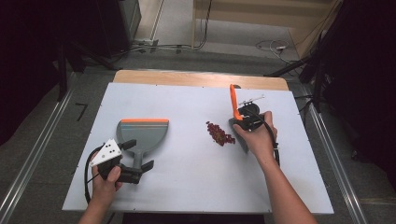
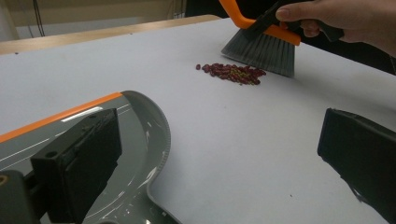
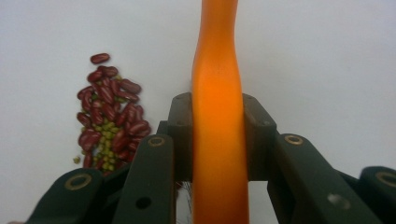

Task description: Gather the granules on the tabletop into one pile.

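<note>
Dustpan left, beans and brush right, all on the worktop (image 1: 187, 186).
The dustpan (image 1: 142, 133) lies well apart from the beans (image 1: 219, 134); the brush (image 1: 240, 128) stands just right of the beans, its handle in the right tongs (image 1: 245, 119).

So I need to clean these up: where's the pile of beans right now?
In the high view, the beans lie right of the table's middle, just left of the brush, with the dustpan farther left.

Bare table (image 1: 187, 186) between dustpan (image 1: 142, 133) and beans (image 1: 219, 134); open lane there; brush (image 2: 264, 49) bristles just beside beans on far side, blocking that approach; right gripper (image 1: 246, 119) clamped on brush handle; left gripper (image 1: 135, 170) at dustpan handle, jaws apart; front strip free.
</note>
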`<state>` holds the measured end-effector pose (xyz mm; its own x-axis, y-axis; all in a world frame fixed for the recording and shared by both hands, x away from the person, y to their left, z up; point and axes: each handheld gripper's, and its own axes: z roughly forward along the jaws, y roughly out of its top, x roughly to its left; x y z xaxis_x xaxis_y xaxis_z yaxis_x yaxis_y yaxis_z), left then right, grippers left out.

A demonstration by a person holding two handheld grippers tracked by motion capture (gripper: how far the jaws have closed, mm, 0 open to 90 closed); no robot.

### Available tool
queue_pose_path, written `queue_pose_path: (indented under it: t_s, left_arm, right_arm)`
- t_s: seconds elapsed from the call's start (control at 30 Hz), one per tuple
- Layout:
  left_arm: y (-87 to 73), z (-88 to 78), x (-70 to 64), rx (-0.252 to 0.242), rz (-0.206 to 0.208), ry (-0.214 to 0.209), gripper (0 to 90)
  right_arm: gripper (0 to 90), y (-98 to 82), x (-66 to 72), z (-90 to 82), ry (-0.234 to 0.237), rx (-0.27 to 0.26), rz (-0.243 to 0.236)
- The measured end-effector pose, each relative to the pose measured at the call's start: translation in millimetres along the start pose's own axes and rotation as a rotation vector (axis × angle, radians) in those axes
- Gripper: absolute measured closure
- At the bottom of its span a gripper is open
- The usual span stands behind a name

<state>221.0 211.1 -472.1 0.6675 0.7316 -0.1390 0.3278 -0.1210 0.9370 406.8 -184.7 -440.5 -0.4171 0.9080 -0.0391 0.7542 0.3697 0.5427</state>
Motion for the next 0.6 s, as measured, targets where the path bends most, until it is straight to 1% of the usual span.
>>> queue_pose_path:
  t_s: [0.17,0.27,0.33,0.47,0.53,0.6]
  left_arm:
    - [-0.8,-0.6,1.7,-0.002,-0.004,0.001,0.2]
    - [-0.7,-1.5,2.3,-0.001,-0.005,0.004,0.2]
    - [-0.6,-2.0,2.8,-0.004,-0.005,0.003,0.2]
    - [-0.4,-2.3,2.7,-0.006,-0.006,0.003,0.2]
    - [-0.3,-1.9,2.5,-0.002,-0.004,0.005,0.2]
    - [-0.5,-1.0,2.3,-0.002,-0.002,0.005,0.2]
  right_arm:
    - [68.6,5.7,12.7,2.7,0.014,0.001,-0.022]
    - [68.6,7.5,14.9,2.1,0.026,0.000,-0.023]
    - [68.6,8.2,14.7,1.1,0.016,-0.004,-0.030]
    - [68.5,8.0,10.3,-6.4,0.019,-0.023,-0.024]
    - [68.5,6.6,6.8,-12.2,0.029,-0.037,-0.020]
    - [68.5,4.0,3.4,-18.8,0.037,-0.060,-0.037]
